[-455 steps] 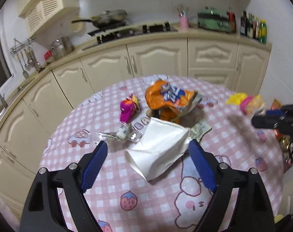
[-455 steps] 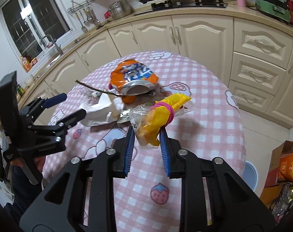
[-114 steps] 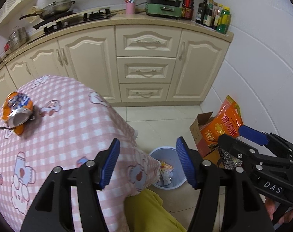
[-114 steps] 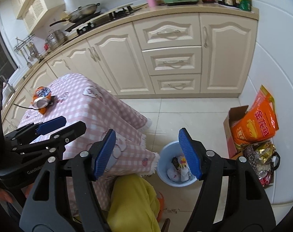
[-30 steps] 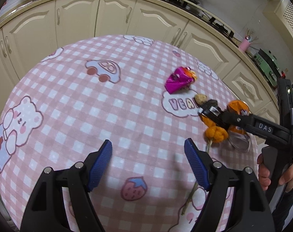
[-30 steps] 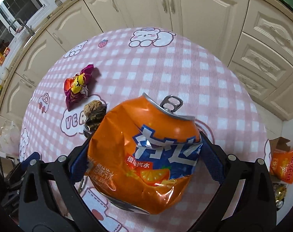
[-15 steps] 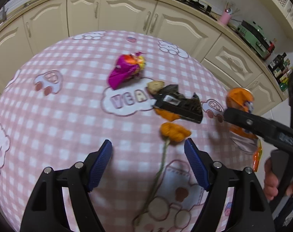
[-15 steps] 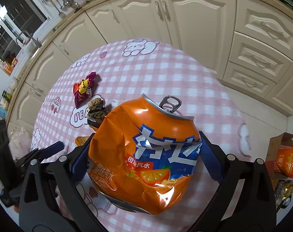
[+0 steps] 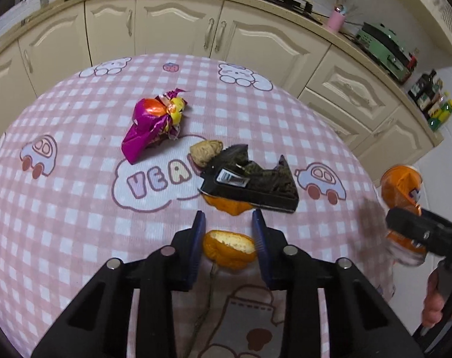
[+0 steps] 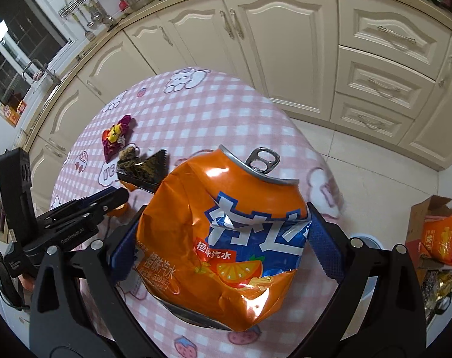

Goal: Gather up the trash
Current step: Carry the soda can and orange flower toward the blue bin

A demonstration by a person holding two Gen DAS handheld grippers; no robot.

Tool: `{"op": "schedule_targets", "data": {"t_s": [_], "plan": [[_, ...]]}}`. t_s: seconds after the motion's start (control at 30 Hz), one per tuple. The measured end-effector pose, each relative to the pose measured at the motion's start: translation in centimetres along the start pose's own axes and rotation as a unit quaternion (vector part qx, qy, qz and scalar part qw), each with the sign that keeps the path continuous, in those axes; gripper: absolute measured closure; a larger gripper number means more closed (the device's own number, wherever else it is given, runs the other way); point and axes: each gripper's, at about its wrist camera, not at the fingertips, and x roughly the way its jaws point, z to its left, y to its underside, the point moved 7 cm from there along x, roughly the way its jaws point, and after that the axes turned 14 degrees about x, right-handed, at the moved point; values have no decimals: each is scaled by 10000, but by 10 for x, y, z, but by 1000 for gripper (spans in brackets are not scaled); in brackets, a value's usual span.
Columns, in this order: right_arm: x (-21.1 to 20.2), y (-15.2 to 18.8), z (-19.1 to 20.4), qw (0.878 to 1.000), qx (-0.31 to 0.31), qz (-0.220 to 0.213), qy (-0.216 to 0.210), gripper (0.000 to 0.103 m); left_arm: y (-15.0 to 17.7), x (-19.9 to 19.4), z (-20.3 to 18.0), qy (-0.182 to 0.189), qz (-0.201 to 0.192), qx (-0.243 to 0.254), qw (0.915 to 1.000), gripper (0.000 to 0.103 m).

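On the pink-checked tabletop [image 9: 76, 197], the right gripper [image 10: 223, 238] has its jaws spread wide and clamped on a crushed orange soda can [image 10: 226, 232] (held clear of the cloth), while the left gripper [image 9: 229, 238], jaws just narrowing, brackets an orange peel [image 9: 229, 249] lying there.

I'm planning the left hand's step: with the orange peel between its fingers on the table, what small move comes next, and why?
Probably lift. The left gripper has just been closing, and its fingers bracket the orange peel with little or no gap, so finish the squeeze and raise it off the tablecloth. The right gripper already holds the crushed can.
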Motion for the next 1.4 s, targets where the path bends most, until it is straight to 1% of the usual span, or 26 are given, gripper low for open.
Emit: {"op": "schedule_targets", "data": {"t_s": [0.07,0.17,0.27,0.3,0.37,0.57,0.67,0.87,1.07,1.23,1.4], "plan": [[-6,1,-8,10000,48,-35,-5,8,2,-3,-4,-100,21,28,9999,73],[-14,4,-20,9999,101,-86,9,8,5,-6,-12,-42,29,94,9999,74],[-23,10,-31,9998,150,-118,54,8,7,-9,-23,-230,14,186,9996,74],[-26,12,-36,9997,169,-130,81,8,8,-9,-26,-232,15,219,9995,74],[-30,16,-45,9996,213,-138,117,8,8,-11,-36,-136,21,260,9996,74],[-46,27,-76,9987,406,-187,249,8,8,-20,-71,-16,-27,478,9989,74],[-55,33,-93,9979,504,-242,317,8,7,-25,-97,32,-104,686,9976,74],[-73,46,-134,9955,780,-318,436,8,5,-28,-145,123,-122,1017,9947,74],[-94,57,-175,9918,1096,-429,505,8,2,-30,-203,308,-136,1373,9900,75],[-113,66,-214,9871,1384,-559,577,8,2,-30,-257,478,-160,1763,9830,75],[-129,75,-250,9813,1679,-662,673,8,7,-21,-307,617,-81,2103,9757,75]]}}
